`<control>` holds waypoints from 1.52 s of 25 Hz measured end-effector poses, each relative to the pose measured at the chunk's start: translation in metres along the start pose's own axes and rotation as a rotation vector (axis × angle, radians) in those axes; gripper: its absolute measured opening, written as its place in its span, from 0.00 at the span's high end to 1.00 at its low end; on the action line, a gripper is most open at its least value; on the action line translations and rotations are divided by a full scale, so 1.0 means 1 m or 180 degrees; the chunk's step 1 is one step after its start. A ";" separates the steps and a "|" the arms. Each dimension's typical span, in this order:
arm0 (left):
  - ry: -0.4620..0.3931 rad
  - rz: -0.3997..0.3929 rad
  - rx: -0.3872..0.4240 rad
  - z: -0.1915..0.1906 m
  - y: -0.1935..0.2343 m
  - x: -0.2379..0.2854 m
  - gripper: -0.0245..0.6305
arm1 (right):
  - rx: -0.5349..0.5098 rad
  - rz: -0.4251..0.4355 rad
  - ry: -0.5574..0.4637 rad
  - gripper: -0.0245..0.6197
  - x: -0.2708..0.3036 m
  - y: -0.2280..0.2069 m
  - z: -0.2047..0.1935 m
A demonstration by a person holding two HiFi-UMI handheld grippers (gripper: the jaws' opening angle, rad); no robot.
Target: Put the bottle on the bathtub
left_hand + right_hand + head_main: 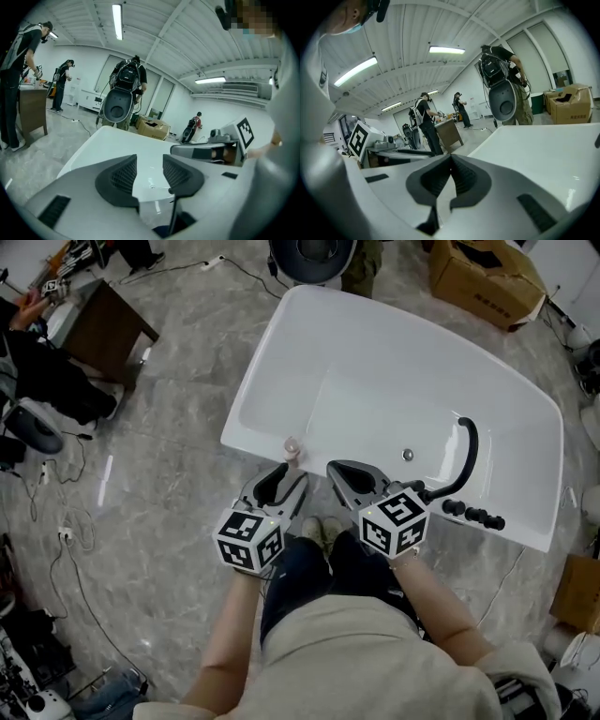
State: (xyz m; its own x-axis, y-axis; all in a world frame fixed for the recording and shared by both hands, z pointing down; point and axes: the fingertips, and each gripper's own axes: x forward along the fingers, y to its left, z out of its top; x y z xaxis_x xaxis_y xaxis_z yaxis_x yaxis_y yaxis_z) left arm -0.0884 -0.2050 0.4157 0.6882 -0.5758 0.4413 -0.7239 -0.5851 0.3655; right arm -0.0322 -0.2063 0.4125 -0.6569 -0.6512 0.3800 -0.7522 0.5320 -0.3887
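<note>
Bottle (292, 445) perched on bathtub (394, 371) rim. Left gripper (287, 479) jaws apart, empty, just behind; nudge could topple it. Right gripper (341, 472) jaws closed.

Up top, looking steeply down from the head, right over the bathtub (394, 381), with the left hand-held gripper (284, 482) and right hand-held gripper (354, 480) close in at the bottom edge. Down low on the left one, sighting level along its jaws across the near rim toward the far end. Same low, level sightline from the right one, swung leftward toward the table (449, 132). Shared by all three: white bathtub, person (366, 268) at its far end.
</note>
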 end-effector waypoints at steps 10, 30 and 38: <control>-0.0196 -0.0226 0.0080 0.033 -0.033 -0.034 0.93 | -0.0078 0.0153 -0.0149 0.96 -0.022 0.033 0.033; 0.0170 0.0592 0.0033 0.006 -0.015 -0.037 0.94 | -0.0360 0.0335 -0.0018 0.96 -0.031 0.051 0.036; 0.0252 0.0491 -0.0060 -0.001 -0.017 -0.034 0.94 | -0.0361 0.0428 0.0178 0.96 -0.026 0.049 0.021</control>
State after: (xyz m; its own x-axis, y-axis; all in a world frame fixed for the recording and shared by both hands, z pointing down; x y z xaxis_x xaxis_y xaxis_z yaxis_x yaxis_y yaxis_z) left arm -0.0991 -0.1745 0.3954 0.5635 -0.6108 0.5562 -0.8220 -0.4819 0.3034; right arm -0.0511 -0.1743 0.3660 -0.7515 -0.5406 0.3782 -0.6562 0.6720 -0.3432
